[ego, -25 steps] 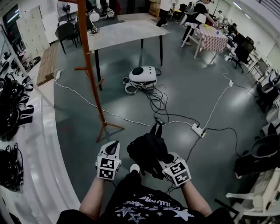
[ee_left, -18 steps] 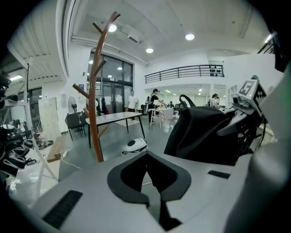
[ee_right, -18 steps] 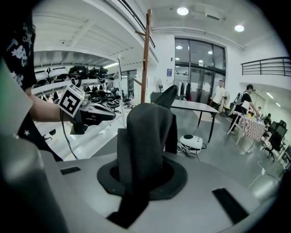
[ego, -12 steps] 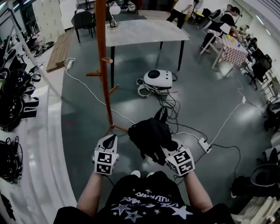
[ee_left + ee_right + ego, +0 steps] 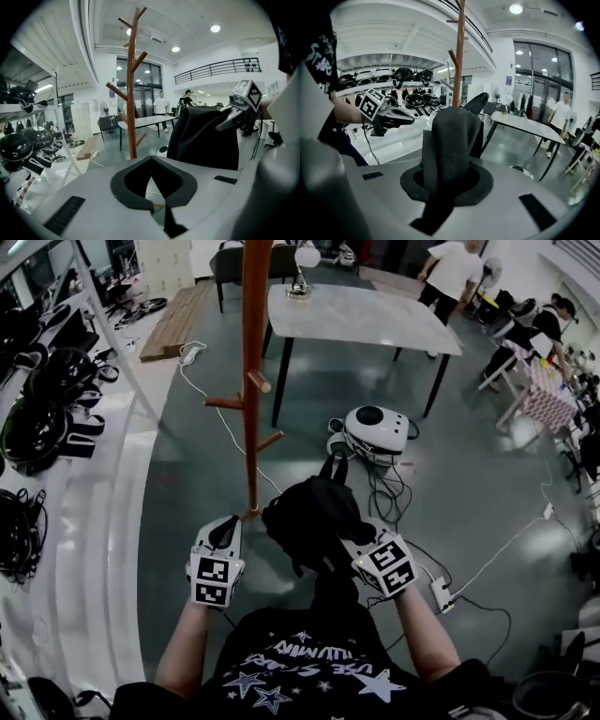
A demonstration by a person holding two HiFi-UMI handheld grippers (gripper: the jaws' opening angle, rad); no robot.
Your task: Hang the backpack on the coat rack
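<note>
While it hangs off the floor just below the middle of the head view, the black backpack (image 5: 309,517) is bunched into a dark bundle with its top loop pointing to 12 o'clock. At its 4 o'clock edge the right gripper (image 5: 352,547) has its jaws clamped on a thick fold of the bag's fabric, which fills the space between them and rises in front of that gripper's camera. At 8 o'clock from the bag, just beside it but apart, the left gripper (image 5: 225,532) has its jaws together with nothing between them. The wooden coat rack (image 5: 251,381) stands upright at 11 o'clock from the backpack, near but not touching it, with its short pegs angled upward. Beyond it, toward 12 and 1 o'clock, is a pale-topped table (image 5: 366,320) on dark legs, and a rounded white device (image 5: 375,427) sits on the grey floor in a tangle of cables. A white power strip (image 5: 439,594) lies at 4 o'clock. Shelves (image 5: 56,427) of black headgear line the 9 o'clock side.
</note>
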